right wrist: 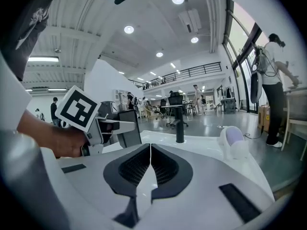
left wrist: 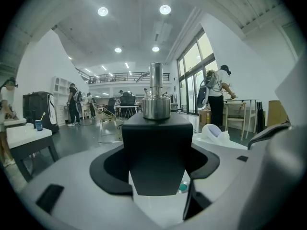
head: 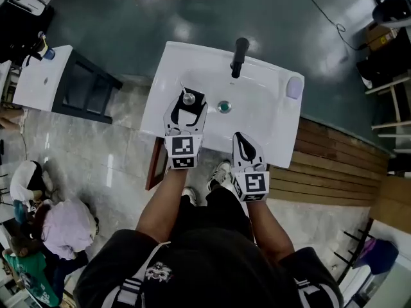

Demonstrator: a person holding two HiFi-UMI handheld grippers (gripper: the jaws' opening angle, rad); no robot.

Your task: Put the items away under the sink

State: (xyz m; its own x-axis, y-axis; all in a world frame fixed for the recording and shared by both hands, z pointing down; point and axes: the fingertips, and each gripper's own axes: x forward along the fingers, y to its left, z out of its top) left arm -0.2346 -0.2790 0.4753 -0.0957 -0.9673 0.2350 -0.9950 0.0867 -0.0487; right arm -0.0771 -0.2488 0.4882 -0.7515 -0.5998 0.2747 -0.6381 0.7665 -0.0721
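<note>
A white counter (head: 186, 59) with a sunken basin stands on the pale floor (head: 115, 165). A black tap (head: 239, 56) rises at its back edge. A pale purple rounded object (head: 294, 87) rests on its right corner.

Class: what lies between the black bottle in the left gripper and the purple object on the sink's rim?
Head view: only the drain in the bare white sink separates black bottle and purple object.

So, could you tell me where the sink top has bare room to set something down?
On the sink top, the left rim is bare, back to the black faucet. The right rim in front of the lavender object is free too. The front edge is crowded: the left gripper, shut on a black bottle, and the shut right gripper hang there.
</note>
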